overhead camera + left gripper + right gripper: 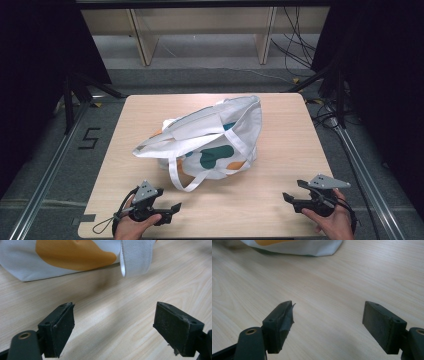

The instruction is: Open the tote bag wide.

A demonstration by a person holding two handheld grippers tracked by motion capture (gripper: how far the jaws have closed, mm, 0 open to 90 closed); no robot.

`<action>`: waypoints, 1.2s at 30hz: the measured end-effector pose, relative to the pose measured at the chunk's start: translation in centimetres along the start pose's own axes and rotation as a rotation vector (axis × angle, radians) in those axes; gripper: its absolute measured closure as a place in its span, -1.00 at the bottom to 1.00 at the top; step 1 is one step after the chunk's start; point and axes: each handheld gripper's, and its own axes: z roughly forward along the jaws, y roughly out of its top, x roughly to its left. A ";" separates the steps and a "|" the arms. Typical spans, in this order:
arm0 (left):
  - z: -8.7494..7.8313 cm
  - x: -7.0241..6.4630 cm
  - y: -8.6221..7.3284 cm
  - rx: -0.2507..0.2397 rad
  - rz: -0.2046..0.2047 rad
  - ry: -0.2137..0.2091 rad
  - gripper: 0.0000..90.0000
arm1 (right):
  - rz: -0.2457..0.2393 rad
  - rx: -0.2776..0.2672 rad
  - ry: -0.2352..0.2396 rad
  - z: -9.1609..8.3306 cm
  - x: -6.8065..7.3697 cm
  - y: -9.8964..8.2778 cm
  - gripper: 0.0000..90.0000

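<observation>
Down at about seven o'clock on the table [300, 115], the left gripper [172, 210] rests low over the wood in the person's left hand [132, 227], its jaws spread apart with nothing between them. It points toward the middle, probably because the nearest loose part of the work lies that way: a white strap [181, 181] loops out from the bag toward six o'clock and ends just short of this gripper. In the left gripper view the same strap [136, 257] hangs down ahead of the open jaws, near but not touching, so it looks like the easiest first thing to take.

At the centre of the table lies the cloth bag [215, 140], white with green and orange patches, slumped on its side with its mouth toward ten o'clock and its body running up toward one o'clock. It is crumpled rather than flat, which suggests it wants straightening or lifting by its handles.

Over at five o'clock the right gripper [290, 198], held in the right hand [332, 222], also stands with jaws apart and empty. It sits well apart from the bag, likely waiting.
</observation>
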 end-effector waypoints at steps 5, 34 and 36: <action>0.1 -0.1 0.0 -0.007 -0.005 0.000 -0.65 | -0.027 -0.017 -0.010 0.0 -0.4 0.0 -0.43; -2.7 -0.1 2.3 -0.012 0.093 -0.014 0.82 | -0.120 -0.064 0.119 -1.5 0.4 5.1 0.93; -3.0 -0.2 2.8 -0.014 0.083 -0.035 0.91 | -0.154 -0.070 0.139 -1.6 0.9 6.5 0.99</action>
